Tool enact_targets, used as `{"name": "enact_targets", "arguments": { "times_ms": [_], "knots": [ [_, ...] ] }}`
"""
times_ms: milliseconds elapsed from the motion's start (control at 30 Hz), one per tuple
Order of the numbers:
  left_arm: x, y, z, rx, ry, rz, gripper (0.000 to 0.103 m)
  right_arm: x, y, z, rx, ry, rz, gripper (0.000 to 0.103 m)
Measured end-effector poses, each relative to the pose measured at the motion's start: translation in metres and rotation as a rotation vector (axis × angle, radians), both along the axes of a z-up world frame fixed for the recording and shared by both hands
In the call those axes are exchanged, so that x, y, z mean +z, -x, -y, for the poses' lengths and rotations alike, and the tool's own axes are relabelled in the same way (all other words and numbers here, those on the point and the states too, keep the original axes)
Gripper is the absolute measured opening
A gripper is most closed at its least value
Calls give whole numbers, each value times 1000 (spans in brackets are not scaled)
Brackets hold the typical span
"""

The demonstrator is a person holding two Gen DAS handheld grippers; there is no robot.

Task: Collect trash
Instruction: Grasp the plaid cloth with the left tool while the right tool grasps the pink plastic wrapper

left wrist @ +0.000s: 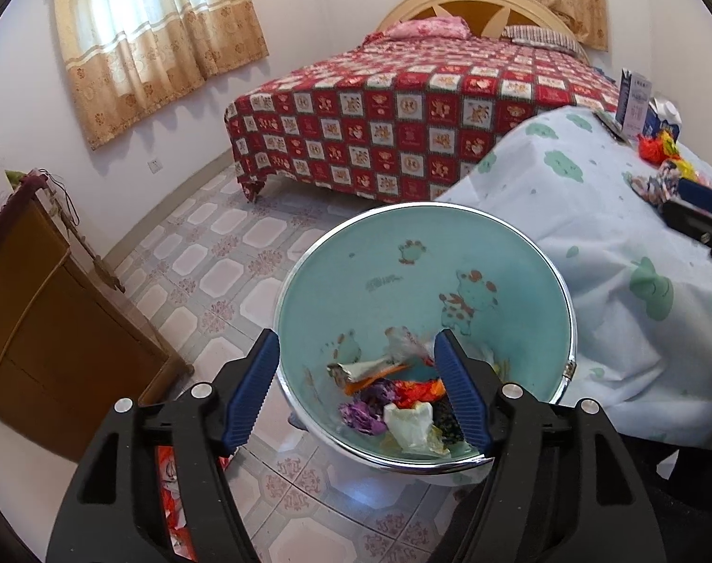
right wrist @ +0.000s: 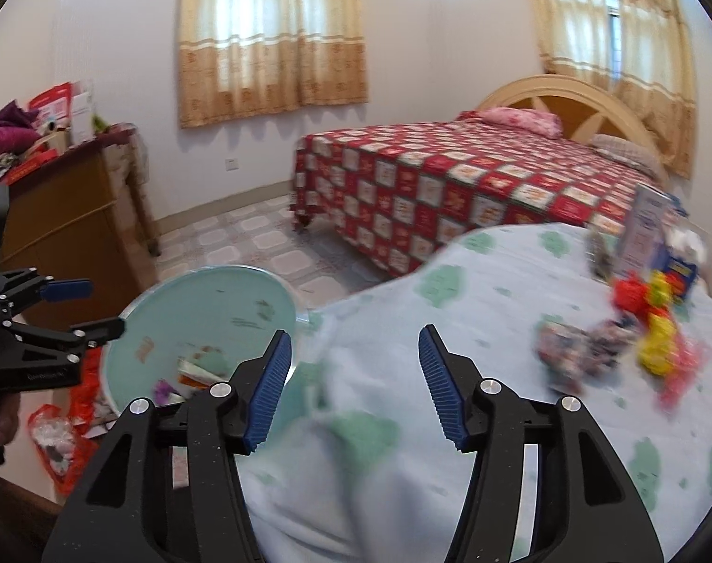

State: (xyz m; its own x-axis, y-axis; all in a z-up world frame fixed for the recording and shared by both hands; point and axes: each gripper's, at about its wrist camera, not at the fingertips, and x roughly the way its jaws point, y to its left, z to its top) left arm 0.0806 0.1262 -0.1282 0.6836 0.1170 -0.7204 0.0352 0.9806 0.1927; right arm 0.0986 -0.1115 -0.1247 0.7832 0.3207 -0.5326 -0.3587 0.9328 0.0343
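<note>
Trash bin (left wrist: 426,281): round, pale teal, frog cartoons inside, chrome rim; centre of left wrist view, lower left in right wrist view. Crumpled wrappers (left wrist: 393,399) lie in its bottom: purple, orange, white. Left gripper (left wrist: 356,389) over bin mouth, fingers apart, nothing between. Right gripper (right wrist: 353,389) over tablecloth (right wrist: 449,291), fingers apart, empty. Bright wrappers (right wrist: 651,328) on cloth, right edge. Tiled floor (left wrist: 205,253); bed (left wrist: 402,108) with red checked cover behind.

Left wrist view looks steeply down into the bin (left wrist: 309,253); right faces the table (right wrist: 449,309) (both share bed (left wrist: 402,108)).
</note>
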Motion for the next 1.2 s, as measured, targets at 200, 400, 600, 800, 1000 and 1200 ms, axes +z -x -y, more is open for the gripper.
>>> {"name": "enact_targets", "arguments": {
  "times_ms": [200, 400, 600, 800, 1000, 1200],
  "knots": [
    [-2, -5, 37, -65, -41, -5, 68, -6, 2, 70, -203, -7, -31, 57],
    [15, -26, 101, -145, -19, 23, 68, -8, 10, 154, -450, -22, -55, 57],
    [27, -51, 188, -245, 31, 33, 68, -14, 24, 233, -614, -48, -67, 57],
    [16, -77, 259, -306, 46, -6, 68, -25, 36, 286, -699, -121, -85, 61],
    [-3, -105, 302, -304, 31, -51, 67, -29, 40, 303, -709, -169, -89, 63],
    [-24, -120, 319, -349, 43, -142, 14, -15, 29, 295, -702, -224, -71, 65]
  ]
}}
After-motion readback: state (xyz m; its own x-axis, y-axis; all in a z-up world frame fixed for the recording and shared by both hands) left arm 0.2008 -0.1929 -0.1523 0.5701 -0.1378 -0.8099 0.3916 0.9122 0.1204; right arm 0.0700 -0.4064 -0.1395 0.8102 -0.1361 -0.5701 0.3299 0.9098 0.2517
